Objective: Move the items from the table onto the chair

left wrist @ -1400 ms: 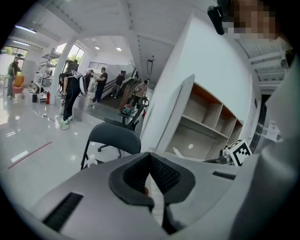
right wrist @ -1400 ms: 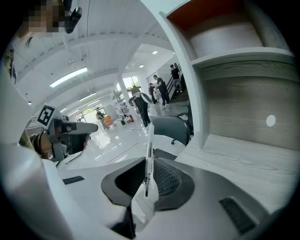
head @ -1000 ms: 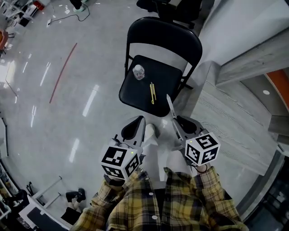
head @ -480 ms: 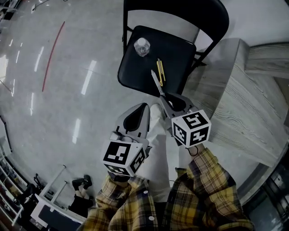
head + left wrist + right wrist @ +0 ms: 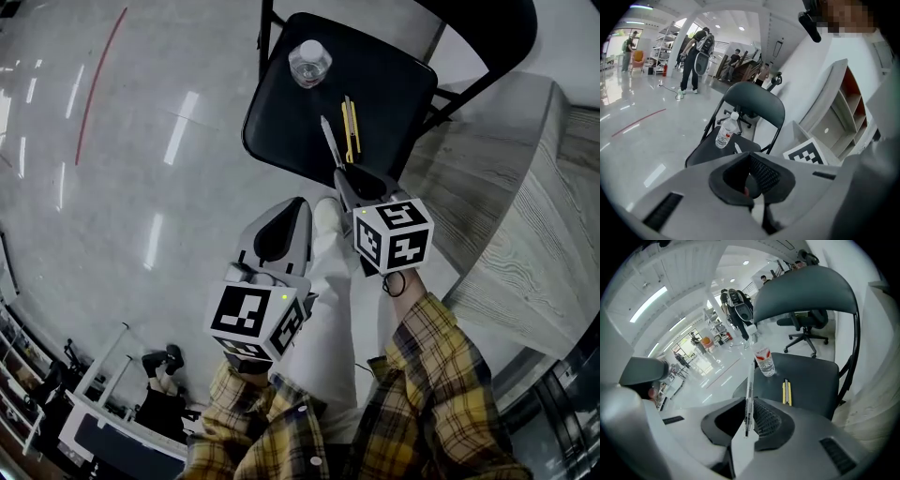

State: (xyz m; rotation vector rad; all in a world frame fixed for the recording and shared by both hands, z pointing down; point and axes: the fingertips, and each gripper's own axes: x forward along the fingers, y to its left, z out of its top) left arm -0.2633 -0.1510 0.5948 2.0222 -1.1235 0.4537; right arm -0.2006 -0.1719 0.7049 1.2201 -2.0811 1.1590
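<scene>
A black folding chair [image 5: 281, 112] stands ahead of me. On its seat stand a clear water bottle [image 5: 309, 62] and, to the right, a yellow utility knife [image 5: 349, 127]. My right gripper [image 5: 345, 176] is shut on a slim clear pen [image 5: 330, 145], which sticks out over the seat's front edge beside the knife. In the right gripper view the pen [image 5: 749, 390] points up from the gripper [image 5: 749, 401] towards the bottle [image 5: 764, 361], with the knife [image 5: 787, 392] to its right. My left gripper [image 5: 302, 204] hangs shut and holds nothing, short of the seat; its own view shows the bottle [image 5: 724, 133] beyond the gripper [image 5: 751, 157].
A grey wood-grain table [image 5: 506, 216] runs along the right, close to the chair. Glossy floor with a red line [image 5: 98, 84] lies to the left. People and an office chair [image 5: 740, 112] are far behind the chair. A shelf unit [image 5: 843, 122] stands at right.
Both grippers have come down and forward toward the chair. The pen in the right gripper has gone from in front of the seat to over its front edge.
</scene>
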